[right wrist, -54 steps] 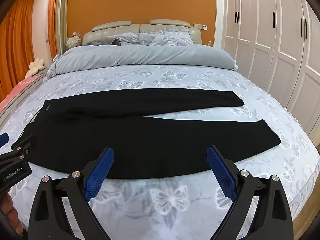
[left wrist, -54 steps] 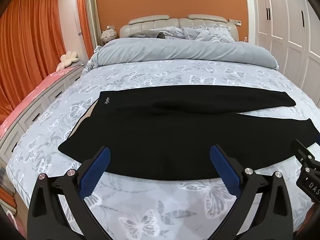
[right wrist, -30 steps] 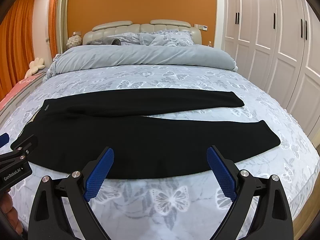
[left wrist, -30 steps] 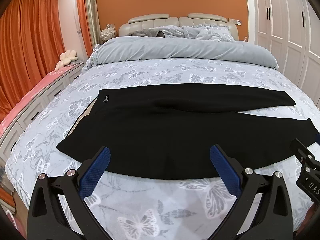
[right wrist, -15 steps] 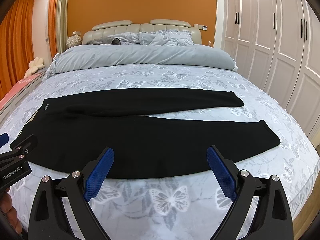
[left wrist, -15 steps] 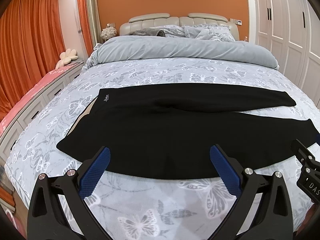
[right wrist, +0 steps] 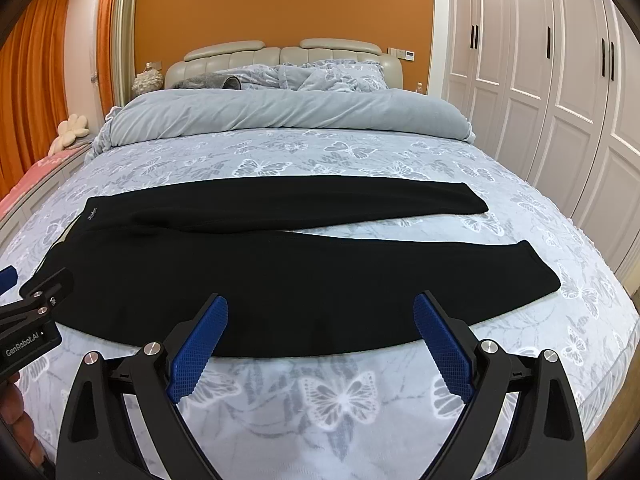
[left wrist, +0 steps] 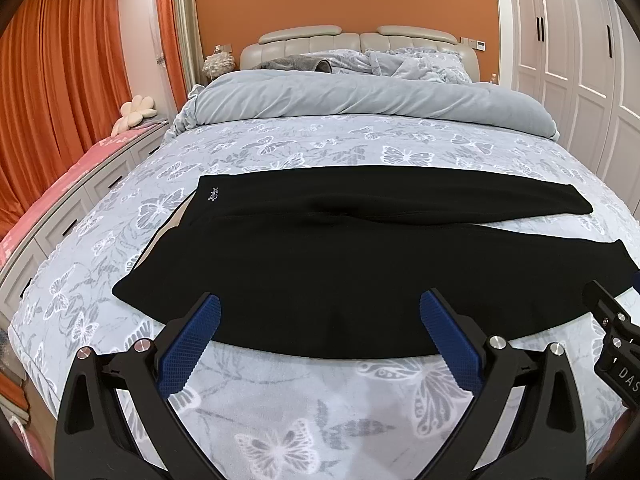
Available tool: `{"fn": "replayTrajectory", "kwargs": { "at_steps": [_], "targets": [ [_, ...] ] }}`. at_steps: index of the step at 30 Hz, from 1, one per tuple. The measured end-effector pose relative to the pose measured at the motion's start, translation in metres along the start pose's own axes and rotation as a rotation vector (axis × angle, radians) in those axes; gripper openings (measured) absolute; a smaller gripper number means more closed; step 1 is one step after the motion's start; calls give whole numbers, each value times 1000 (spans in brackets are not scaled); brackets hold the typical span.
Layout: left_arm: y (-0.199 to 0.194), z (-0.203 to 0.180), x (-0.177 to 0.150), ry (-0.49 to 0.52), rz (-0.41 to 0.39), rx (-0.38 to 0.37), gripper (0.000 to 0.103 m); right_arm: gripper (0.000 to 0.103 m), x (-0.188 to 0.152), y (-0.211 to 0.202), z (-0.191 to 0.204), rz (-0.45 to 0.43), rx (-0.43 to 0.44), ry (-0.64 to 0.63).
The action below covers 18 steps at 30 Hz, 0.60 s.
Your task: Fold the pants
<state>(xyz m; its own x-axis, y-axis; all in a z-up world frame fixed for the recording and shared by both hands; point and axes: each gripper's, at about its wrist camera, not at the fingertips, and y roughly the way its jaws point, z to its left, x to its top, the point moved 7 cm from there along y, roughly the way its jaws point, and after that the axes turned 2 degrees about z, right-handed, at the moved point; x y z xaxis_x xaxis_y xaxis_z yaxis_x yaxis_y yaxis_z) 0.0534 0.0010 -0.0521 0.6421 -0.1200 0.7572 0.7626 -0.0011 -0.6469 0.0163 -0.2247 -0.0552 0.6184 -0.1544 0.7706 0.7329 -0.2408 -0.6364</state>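
1. We see black pants [left wrist: 320, 264] spread flat across the butterfly-print bedspread [left wrist: 280, 412], waistband at the left, both legs running to the right.
2. Left gripper [left wrist: 320, 332]: jaws wide apart, holding nothing, hovering over the bedspread just short of the pants' near edge. Its blue pads [left wrist: 188, 346] overlap that edge in the left wrist view; we cannot tell whether they touch.
3. Right gripper [right wrist: 320, 330]: jaws also spread wide, nothing between them, same position at the near edge of the pants [right wrist: 280, 276], pads [right wrist: 440, 344] on either side of the near leg's middle stretch.
4. In the right wrist view the left gripper shows at the far left, beside the waistband end; in the left wrist view the right gripper shows at the far right, beside the near leg's hem.
5. The far leg lies straight; the near leg angles away from it, leaving a narrow wedge of bedspread between them toward the hems.
6. Pants fabric is matte, soft-looking, mostly smooth, with a small white logo [left wrist: 214, 193] at the waistband corner.
7. Pads are blue with a gridded texture, on black rigid fingers with silver screws.
8. Beyond the pants: a grey rolled duvet [left wrist: 360, 98] and a cream padded headboard [left wrist: 352, 38].
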Motion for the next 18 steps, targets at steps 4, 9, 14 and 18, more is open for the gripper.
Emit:
{"fn": "replayTrajectory", "kwargs": {
  "at_steps": [4,9,14,18],
  "targets": [
    [0,1,0,-1,-2,2,98,92,-1,-1,-1,-1,-2,0],
    [0,1,0,0,0,0,98,92,-1,-1,-1,-1,-1,0],
    [0,1,0,0,0,-1,98,92,-1,-1,-1,-1,-1,-1],
    [0,1,0,0,-1,1,98,92,-1,-1,-1,-2,-1,-1]
  ]
}}
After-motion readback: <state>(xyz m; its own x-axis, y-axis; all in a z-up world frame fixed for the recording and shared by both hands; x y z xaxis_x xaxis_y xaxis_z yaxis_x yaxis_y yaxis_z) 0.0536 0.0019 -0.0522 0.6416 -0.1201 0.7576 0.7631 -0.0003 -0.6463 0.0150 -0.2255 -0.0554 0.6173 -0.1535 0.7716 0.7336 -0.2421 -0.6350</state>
